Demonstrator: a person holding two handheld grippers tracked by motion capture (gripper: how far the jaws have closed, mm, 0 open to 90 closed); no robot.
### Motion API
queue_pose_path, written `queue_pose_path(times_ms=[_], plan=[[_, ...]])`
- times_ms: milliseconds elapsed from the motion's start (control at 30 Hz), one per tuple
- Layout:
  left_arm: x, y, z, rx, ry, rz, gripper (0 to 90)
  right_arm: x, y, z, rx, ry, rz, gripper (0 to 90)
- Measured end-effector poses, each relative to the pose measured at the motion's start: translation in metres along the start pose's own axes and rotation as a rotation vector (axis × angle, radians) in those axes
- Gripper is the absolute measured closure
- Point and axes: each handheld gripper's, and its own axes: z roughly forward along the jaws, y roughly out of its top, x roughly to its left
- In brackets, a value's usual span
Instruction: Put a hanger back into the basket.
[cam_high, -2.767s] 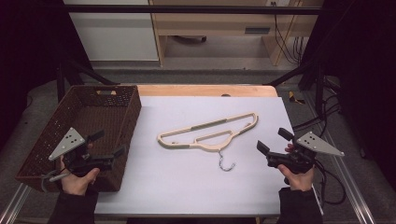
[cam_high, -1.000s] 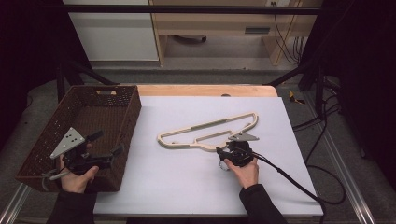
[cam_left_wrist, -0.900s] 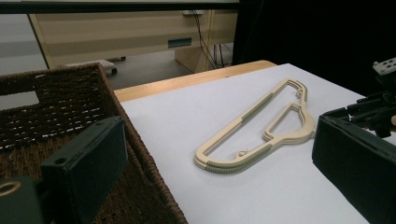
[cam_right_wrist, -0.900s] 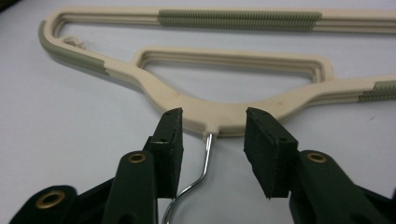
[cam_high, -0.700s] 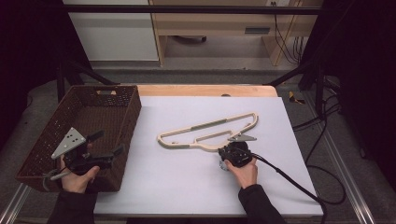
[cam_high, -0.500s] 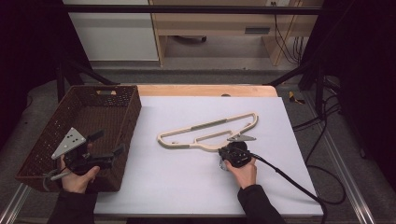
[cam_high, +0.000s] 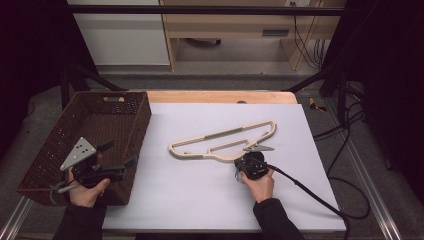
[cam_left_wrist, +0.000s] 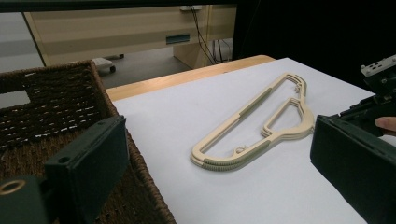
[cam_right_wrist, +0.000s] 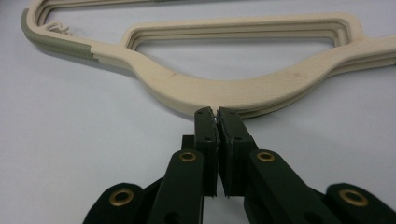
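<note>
A stack of pale wooden hangers (cam_high: 225, 134) with grey grip strips lies flat on the white table (cam_high: 190, 200), also seen in the left gripper view (cam_left_wrist: 254, 100). My right gripper (cam_high: 239, 165) sits at the hangers' near edge. Its jaws have just been closing and now stand shut (cam_right_wrist: 217, 116) on the thin metal hook, right against the curved wooden neck (cam_right_wrist: 224, 91). Its body hides most of the hook. My left gripper (cam_high: 119, 154) hovers open and empty over the near right corner of the brown wicker basket (cam_high: 55, 145).
The wicker basket (cam_left_wrist: 56, 107) stands at the table's left side, partly over the edge. A bare wooden strip (cam_high: 220, 96) borders the far edge. The right gripper's cable (cam_high: 310, 192) trails off to the right. A cabinet and cables stand on the floor behind.
My right hand came in from the table's right side to the hangers' hook, and its jaws closed there. The left hand and the hangers stayed where they were.
</note>
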Motion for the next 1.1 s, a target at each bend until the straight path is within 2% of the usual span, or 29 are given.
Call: queue_pose_path(times_ms=[167, 267, 433, 567, 800, 1000, 1033, 1067, 1100], plan=[[-0.004, 0.000, 0.003, 0.000, -0.003, 0.001, 4.5, -0.001, 0.001, -0.002, -0.007, -0.018, 0.012, 88.2], [-0.009, 0.001, 0.006, 0.010, -0.008, 0.022, 5.1, -0.002, 0.003, -0.004, -0.014, -0.021, 0.022, 88.4], [-0.024, 0.005, 0.016, 0.029, -0.042, 0.055, 5.8, -0.003, 0.008, -0.010, -0.022, -0.023, 0.032, 88.7], [-0.039, 0.009, 0.028, 0.051, -0.078, 0.076, 6.2, -0.005, 0.010, -0.013, -0.028, -0.020, 0.020, 88.9], [-0.071, 0.017, 0.067, 0.121, -0.147, 0.155, 6.7, -0.008, 0.014, -0.019, -0.025, -0.019, 0.007, 88.9], [-0.091, 0.017, 0.111, 0.192, -0.196, 0.175, 8.1, -0.009, 0.015, -0.021, -0.019, -0.028, -0.028, 88.9], [-0.096, 0.016, 0.125, 0.213, -0.212, 0.183, 8.7, -0.009, 0.015, -0.021, -0.019, -0.029, -0.039, 88.9], [-0.096, 0.016, 0.125, 0.213, -0.212, 0.183, 8.7, -0.009, 0.015, -0.022, -0.019, -0.036, -0.050, 88.9], [-0.099, 0.015, 0.132, 0.222, -0.218, 0.188, 8.7, -0.009, 0.015, -0.022, -0.019, -0.036, -0.050, 88.9]])
